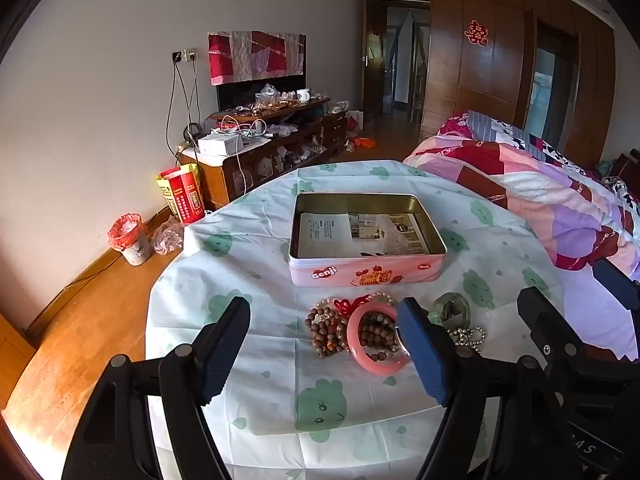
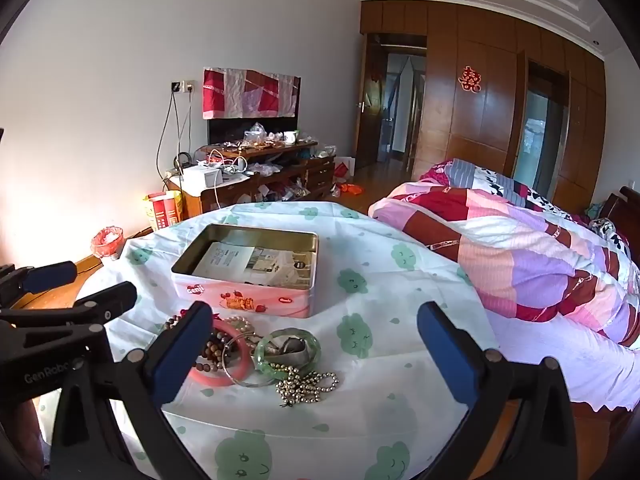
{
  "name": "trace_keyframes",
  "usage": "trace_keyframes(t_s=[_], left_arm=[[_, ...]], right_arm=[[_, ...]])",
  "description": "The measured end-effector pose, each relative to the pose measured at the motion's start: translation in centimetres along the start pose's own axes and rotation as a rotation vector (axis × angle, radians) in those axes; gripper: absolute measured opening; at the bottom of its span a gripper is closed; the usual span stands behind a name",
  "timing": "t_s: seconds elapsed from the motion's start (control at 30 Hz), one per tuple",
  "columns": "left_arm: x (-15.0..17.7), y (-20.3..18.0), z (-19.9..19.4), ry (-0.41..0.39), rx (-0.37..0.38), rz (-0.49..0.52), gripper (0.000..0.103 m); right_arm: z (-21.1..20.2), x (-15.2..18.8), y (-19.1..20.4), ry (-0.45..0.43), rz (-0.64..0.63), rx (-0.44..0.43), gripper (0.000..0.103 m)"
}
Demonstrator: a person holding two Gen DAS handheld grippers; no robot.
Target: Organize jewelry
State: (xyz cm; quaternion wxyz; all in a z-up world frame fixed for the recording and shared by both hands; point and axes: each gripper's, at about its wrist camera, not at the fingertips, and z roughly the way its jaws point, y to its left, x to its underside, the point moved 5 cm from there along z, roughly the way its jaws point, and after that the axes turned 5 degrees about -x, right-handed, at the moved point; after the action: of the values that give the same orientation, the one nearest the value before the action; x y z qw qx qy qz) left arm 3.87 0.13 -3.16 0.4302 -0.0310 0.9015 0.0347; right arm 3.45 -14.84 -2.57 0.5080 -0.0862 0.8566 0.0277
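A pile of jewelry lies on the round table in front of an open pink tin box (image 1: 362, 272) (image 2: 256, 300) with a leaflet inside. The pile holds a pink bangle (image 1: 370, 360) (image 2: 212, 376), brown bead strings (image 1: 326, 330) (image 2: 214, 350), a green bangle (image 1: 452, 308) (image 2: 288, 350), a silver chain bracelet (image 1: 468, 336) (image 2: 306, 386) and a thin metal ring (image 2: 240, 360). My left gripper (image 1: 324, 344) is open, just before the beads. My right gripper (image 2: 316, 352) is open, before the green bangle and chain. Both are empty.
The table wears a white cloth with green cloud prints (image 1: 320, 404) (image 2: 360, 336). A bed with a pink patchwork quilt (image 2: 520, 248) touches the table on the right. A cluttered wooden cabinet (image 1: 276, 136) and a small bin (image 1: 128, 236) stand by the far wall.
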Motion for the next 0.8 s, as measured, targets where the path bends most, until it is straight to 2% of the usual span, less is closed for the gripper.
trace_keyframes(t_s=[0.8], left_arm=[[0.0, 0.9, 0.7, 0.014, -0.014, -0.021, 0.076]], right_arm=[[0.2, 0.1, 0.1, 0.003, 0.008, -0.008, 0.103]])
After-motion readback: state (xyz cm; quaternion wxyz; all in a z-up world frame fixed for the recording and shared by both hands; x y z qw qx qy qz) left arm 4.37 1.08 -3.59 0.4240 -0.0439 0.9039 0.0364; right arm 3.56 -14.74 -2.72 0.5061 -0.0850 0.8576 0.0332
